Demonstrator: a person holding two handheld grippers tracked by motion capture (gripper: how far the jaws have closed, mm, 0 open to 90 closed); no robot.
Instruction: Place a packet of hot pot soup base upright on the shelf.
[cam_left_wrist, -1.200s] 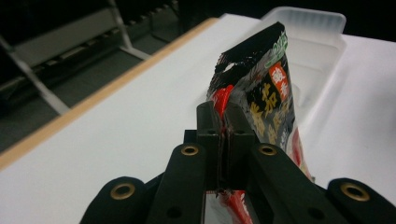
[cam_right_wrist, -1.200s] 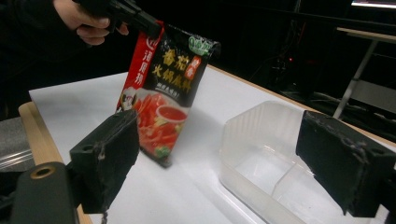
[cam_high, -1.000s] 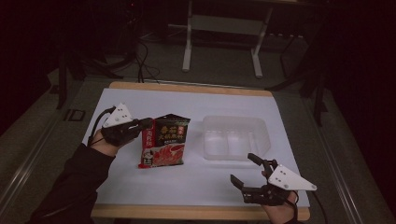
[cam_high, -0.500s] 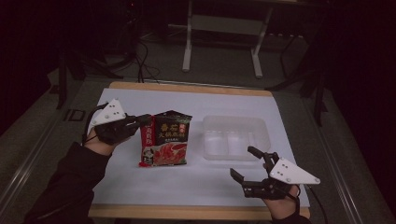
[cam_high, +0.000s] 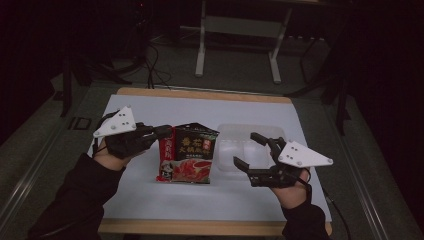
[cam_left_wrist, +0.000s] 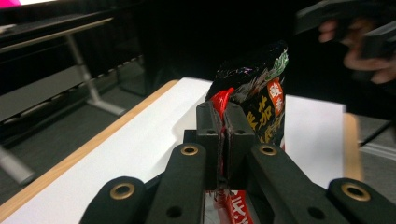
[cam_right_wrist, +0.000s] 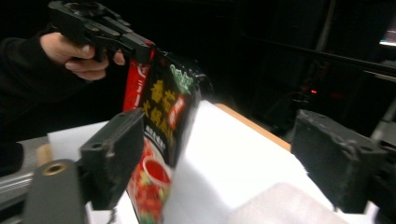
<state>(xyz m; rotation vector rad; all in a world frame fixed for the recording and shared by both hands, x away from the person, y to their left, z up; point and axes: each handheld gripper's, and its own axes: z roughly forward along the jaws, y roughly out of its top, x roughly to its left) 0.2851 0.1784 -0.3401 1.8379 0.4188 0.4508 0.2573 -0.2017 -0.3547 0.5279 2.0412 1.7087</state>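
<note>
From above, the left gripper (cam_high: 167, 132) is clamped on the left edge of the packet (cam_high: 187, 154), which stands tilted over the table (cam_high: 150, 200), long axis near to far. The right gripper (cam_high: 250, 150) hangs just right of the packet, over the clear tray (cam_high: 260, 131), jaws apart with nothing between them.

In the left gripper view, the jaws pinch the packet's red edge.

In the right gripper view, the packet lies ahead and left.

Since a second ago both hands are higher, the packet has left the table, and the right jaws have just been closing a little.
</note>
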